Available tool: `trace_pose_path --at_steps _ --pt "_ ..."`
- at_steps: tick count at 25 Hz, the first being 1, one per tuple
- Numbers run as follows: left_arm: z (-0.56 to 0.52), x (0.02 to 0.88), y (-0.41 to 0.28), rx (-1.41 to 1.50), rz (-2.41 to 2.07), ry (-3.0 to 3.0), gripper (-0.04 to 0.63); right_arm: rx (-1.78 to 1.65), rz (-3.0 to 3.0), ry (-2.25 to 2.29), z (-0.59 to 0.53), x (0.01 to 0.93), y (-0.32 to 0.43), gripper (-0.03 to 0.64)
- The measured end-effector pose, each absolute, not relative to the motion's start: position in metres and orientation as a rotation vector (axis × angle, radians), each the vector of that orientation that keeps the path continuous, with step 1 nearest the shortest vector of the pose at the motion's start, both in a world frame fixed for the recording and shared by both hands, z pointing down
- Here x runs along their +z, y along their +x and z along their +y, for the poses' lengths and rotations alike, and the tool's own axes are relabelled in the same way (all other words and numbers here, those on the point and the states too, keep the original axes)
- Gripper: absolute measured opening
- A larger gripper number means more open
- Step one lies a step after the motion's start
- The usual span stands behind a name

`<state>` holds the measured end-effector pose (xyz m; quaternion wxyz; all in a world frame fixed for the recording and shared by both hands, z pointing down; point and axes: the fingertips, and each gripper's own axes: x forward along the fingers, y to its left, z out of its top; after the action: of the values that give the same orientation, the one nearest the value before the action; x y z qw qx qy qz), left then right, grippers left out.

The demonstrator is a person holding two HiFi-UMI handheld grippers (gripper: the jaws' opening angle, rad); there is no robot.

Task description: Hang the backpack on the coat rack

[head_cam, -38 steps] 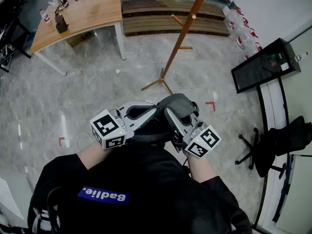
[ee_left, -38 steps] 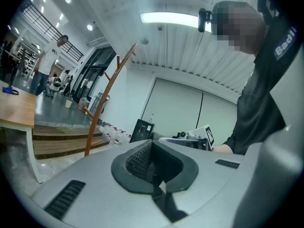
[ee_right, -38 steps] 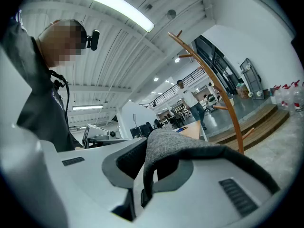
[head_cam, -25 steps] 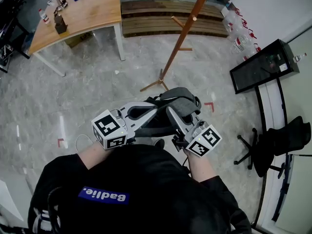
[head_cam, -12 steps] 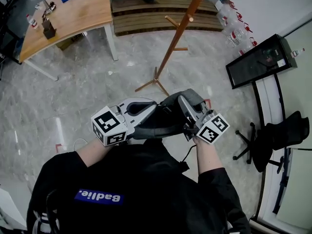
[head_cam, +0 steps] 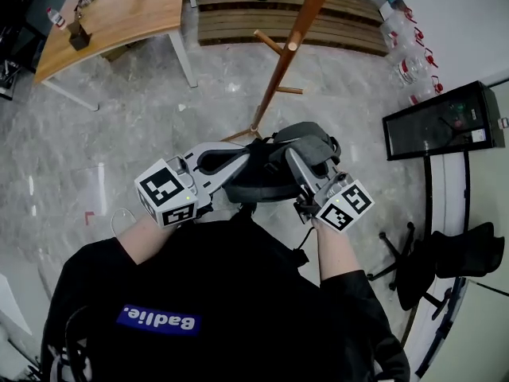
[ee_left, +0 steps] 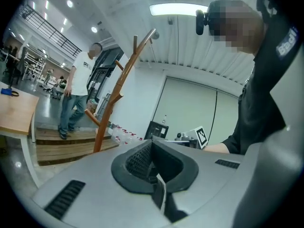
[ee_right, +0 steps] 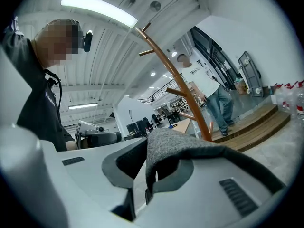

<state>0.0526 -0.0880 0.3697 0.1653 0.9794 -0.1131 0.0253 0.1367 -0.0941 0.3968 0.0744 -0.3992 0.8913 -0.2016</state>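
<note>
The backpack (head_cam: 274,177), dark with a grey padded top, hangs between both grippers in front of my chest. My left gripper (head_cam: 242,159) is shut on a black mesh strap (ee_left: 140,159). The jaws of my right gripper (head_cam: 293,156) are shut on a grey woven strap (ee_right: 180,144) that drapes over them. Just beyond the backpack rises the wooden coat rack (head_cam: 280,60), its pegs bare. It also shows as a slanted pole in the left gripper view (ee_left: 114,99) and the right gripper view (ee_right: 183,91).
A wooden table (head_cam: 119,14) stands at the far left, with wooden steps (head_cam: 238,24) behind the rack. Another person stands on the steps (ee_left: 78,94). At the right are a black cabinet (head_cam: 445,122), an office chair (head_cam: 453,261) and several bottles (head_cam: 409,54).
Both grippers have carried the backpack forward toward the coat rack. The rack's base now lies right behind the bag.
</note>
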Motion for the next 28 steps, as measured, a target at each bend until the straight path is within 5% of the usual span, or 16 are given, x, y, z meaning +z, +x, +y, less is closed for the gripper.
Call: trace_pose_path --at_steps 12,28 --pt "-0.13 0.38 0.092 0.067 -0.46 2.746 -0.006 -0.632 2.898 -1.13 -0.222 0.436 0.204 0.037" --pt "-0.159 0.402 0.079 0.115 -0.393 2.694 -0.006 -0.878 3.104 -1.221 -0.291 0.548 0.182 0.037"
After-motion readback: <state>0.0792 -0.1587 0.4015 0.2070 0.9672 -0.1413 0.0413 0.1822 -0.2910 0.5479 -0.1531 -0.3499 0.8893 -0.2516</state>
